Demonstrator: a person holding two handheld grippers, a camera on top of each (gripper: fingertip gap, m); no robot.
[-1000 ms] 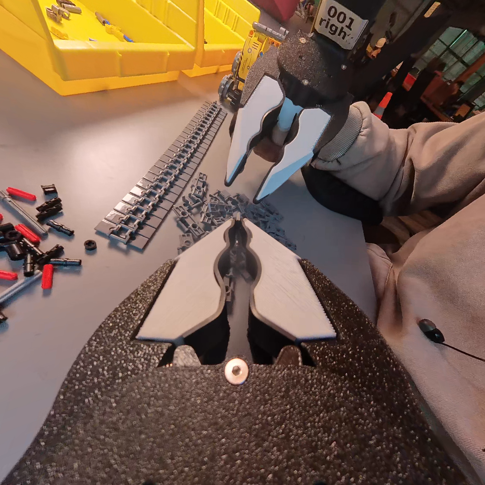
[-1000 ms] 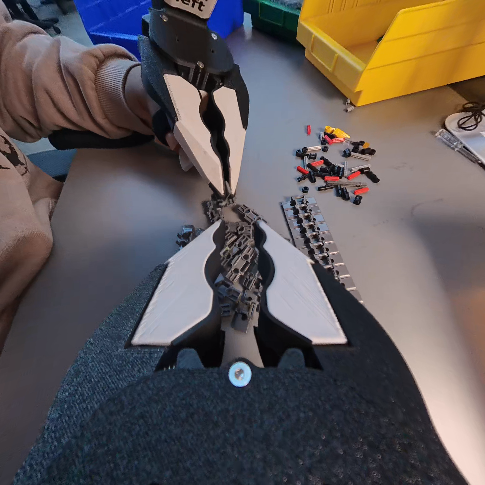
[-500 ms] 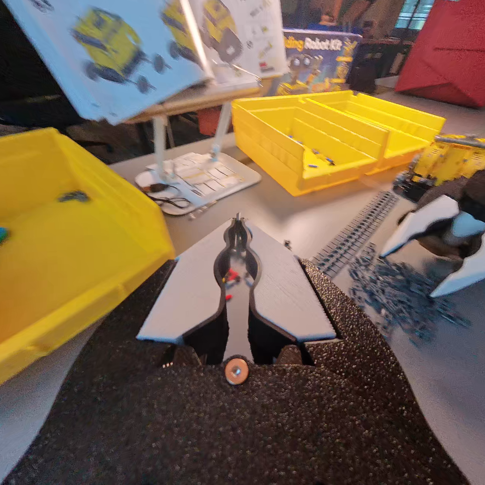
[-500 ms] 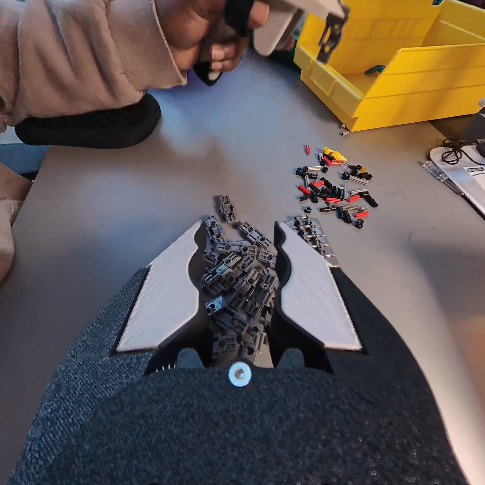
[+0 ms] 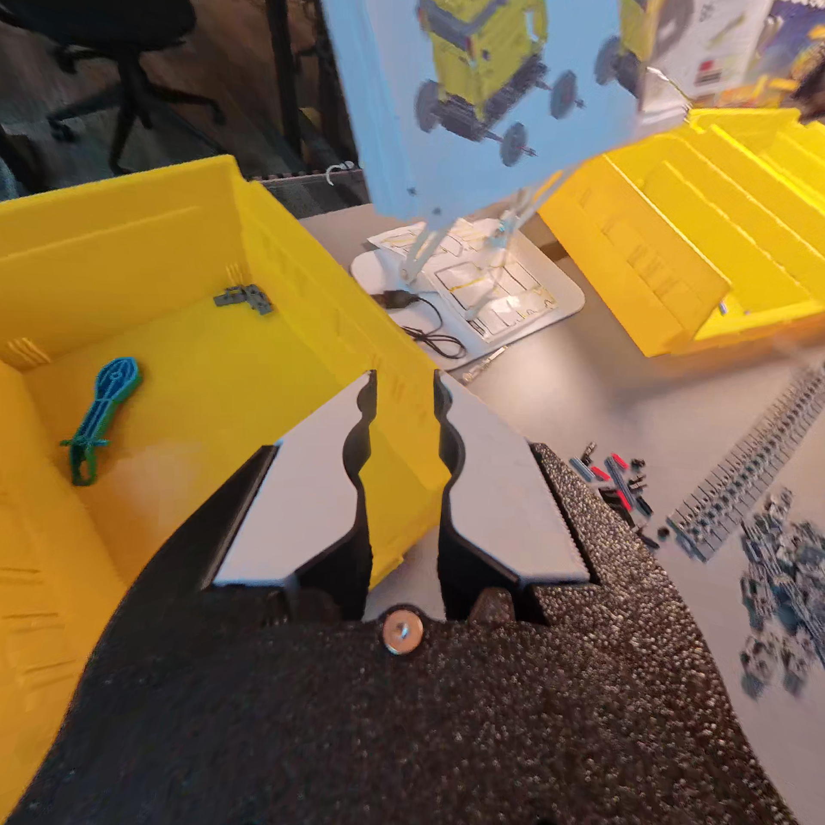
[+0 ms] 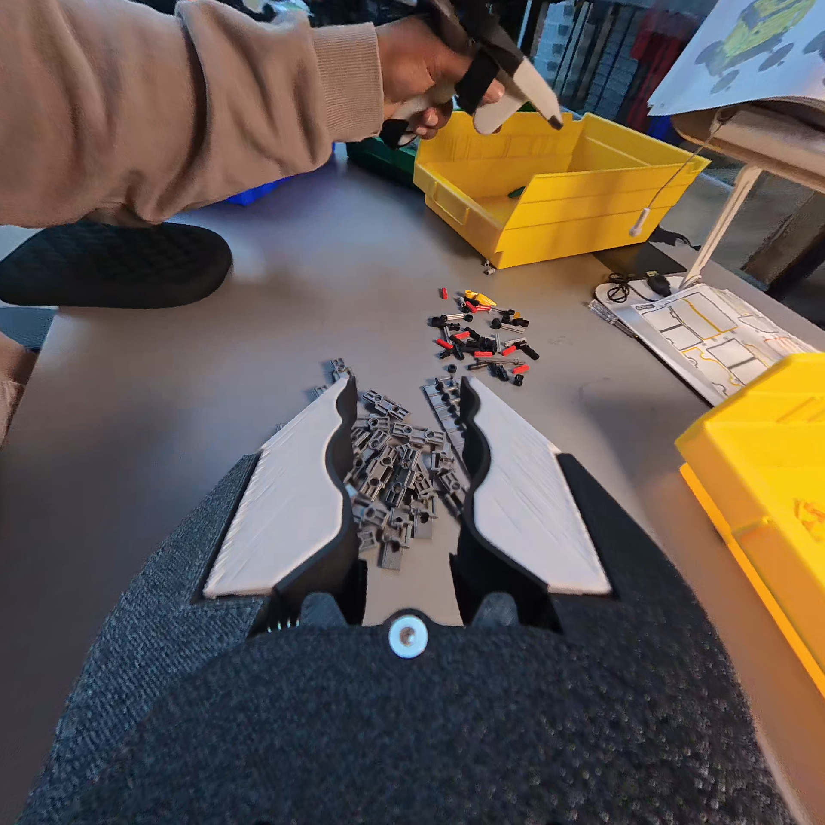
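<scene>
Jaws of the right gripper stand wide apart and low over the grey table, near its front edge. They grip nothing and straddle a loose pile of small grey links. Many links lie tangled between the two fingers, so no single one is set apart from its neighbours. Just beside the right finger lies a joined strip of track, its near end touching the pile. Farther out, apart from the links, sits a scatter of red and black pins.

Toward the far edge of the table, the left gripper hangs above a yellow bin, with its fingers over the bin's right wall. Its jaws are moderately parted and nothing shows between them. On the bin floor, against the back wall, rests a grey piece. A blue-green tool lies well apart from it, toward the left wall. A tan sleeve stretches across the table behind this gripper. Beyond the bin, a booklet on a stand shows blurred.
</scene>
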